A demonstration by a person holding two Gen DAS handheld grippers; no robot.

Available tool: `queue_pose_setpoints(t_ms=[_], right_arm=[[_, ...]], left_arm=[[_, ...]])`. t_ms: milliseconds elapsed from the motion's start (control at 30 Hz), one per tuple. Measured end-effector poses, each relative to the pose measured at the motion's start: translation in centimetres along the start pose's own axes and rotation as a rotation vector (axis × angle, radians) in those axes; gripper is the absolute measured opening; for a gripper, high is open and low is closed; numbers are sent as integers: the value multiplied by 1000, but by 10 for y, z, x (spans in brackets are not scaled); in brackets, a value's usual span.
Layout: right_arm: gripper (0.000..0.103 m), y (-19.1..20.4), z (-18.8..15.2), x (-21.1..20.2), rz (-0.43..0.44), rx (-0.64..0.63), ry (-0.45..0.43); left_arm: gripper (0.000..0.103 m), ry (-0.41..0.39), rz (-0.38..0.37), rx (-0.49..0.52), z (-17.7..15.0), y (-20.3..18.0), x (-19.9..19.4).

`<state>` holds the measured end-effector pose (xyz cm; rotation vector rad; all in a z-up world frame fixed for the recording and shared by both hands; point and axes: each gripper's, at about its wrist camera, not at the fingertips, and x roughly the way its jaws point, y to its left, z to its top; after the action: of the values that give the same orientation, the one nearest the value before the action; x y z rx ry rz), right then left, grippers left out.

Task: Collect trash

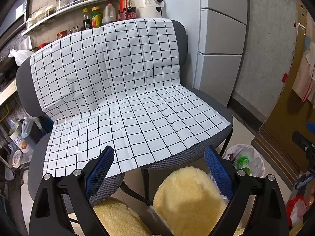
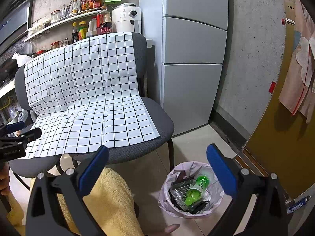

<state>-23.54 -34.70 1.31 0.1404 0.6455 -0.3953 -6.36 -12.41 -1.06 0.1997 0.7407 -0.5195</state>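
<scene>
A small bin with a pale plastic liner (image 2: 167, 194) stands on the floor to the right of the chairs. In it lie a green bottle (image 2: 195, 189) and dark and clear wrappers (image 2: 177, 188). The bin's liner (image 1: 256, 157) and the green bottle (image 1: 243, 163) also show in the left wrist view. My right gripper (image 2: 157, 169) is open and empty, above and just left of the bin. My left gripper (image 1: 159, 169) is open and empty in front of the chair seat edge. A white checked cloth (image 1: 122, 98) covers the two grey chairs; nothing lies on it.
Two grey chairs (image 2: 157, 122) stand side by side before a kitchen shelf with bottles (image 2: 88, 23). A grey fridge (image 2: 193, 59) stands to the right. Yellow fluffy fabric (image 1: 187, 200) is below both grippers. A brown door (image 2: 285, 147) is at the far right.
</scene>
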Motion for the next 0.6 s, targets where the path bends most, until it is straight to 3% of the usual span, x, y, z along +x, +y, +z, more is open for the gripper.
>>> queue_pose_setpoints(t_ms=[467,600], right_arm=[[97,-1,-3,7,-2,9,11],[97,2,-2,32,21,19,50]], left_arm=[[92,-17,10,15,0,-5,2],[92,31,9,-32,-1,7,20]])
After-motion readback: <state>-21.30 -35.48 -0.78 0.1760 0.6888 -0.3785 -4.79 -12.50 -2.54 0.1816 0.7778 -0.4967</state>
